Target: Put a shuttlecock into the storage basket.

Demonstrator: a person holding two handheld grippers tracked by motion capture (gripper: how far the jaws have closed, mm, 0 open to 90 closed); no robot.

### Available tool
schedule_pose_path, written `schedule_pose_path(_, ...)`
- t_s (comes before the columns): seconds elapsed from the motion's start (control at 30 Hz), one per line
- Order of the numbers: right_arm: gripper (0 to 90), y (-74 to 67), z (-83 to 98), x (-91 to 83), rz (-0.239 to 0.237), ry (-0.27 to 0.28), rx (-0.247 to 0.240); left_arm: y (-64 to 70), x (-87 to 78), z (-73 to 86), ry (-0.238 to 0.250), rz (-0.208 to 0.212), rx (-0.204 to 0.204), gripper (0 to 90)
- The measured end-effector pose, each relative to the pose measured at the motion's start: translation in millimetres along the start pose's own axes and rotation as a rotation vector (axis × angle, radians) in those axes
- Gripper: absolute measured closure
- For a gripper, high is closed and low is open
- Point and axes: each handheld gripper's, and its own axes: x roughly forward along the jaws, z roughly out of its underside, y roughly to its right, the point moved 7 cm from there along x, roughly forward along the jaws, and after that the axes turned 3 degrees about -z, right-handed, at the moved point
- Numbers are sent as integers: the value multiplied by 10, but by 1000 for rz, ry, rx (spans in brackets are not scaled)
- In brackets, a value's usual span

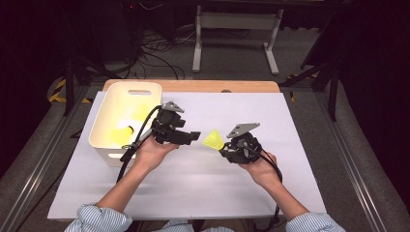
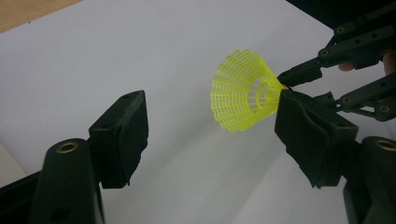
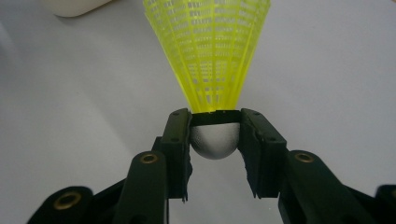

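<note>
A yellow plastic shuttlecock [image 1: 212, 139] hangs above the white table sheet, its mesh skirt [image 3: 210, 51] pointing away from my right gripper [image 3: 215, 135]. That gripper is shut on the shuttlecock's rounded white cork head [image 3: 215, 142], one pad on each side. In the high view the right gripper [image 1: 223, 149] sits right of centre and aims left. My left gripper [image 1: 191, 137] faces it from the left, a short gap away from the skirt. The left gripper [image 2: 215, 135] stands wide open with nothing between its pads; the shuttlecock [image 2: 243, 91] floats just beyond them, towards the right-hand pad.
A white plastic bin [image 1: 112, 140] stands at the table's left, holding more yellow shuttlecocks [image 1: 121, 130]; its corner [image 3: 74, 7] shows behind the skirt. The white sheet [image 1: 193, 183] covers the table. Cables and a stand's legs lie on the floor behind.
</note>
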Motion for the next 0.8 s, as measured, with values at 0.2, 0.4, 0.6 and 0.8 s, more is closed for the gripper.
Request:
schedule_pose_path(0.2, 650, -9, -37, 1, -5, 3, 0, 37, 35, 26, -6, 10, 3, 276)
schedule_pose_path(0.4, 650, -25, -70, 32, -11, 5, 0, 70, 95, 68, -29, 21, 9, 304)
schedule_pose_path(0.6, 650, -62, -123, 76, -21, 3, -10, 90, 145, 118, -53, 27, 18, 315)
schedule_pose_path(0.8, 650, -97, -167, 101, -28, 5, -16, 90, 169, 151, -62, 24, 21, 334)
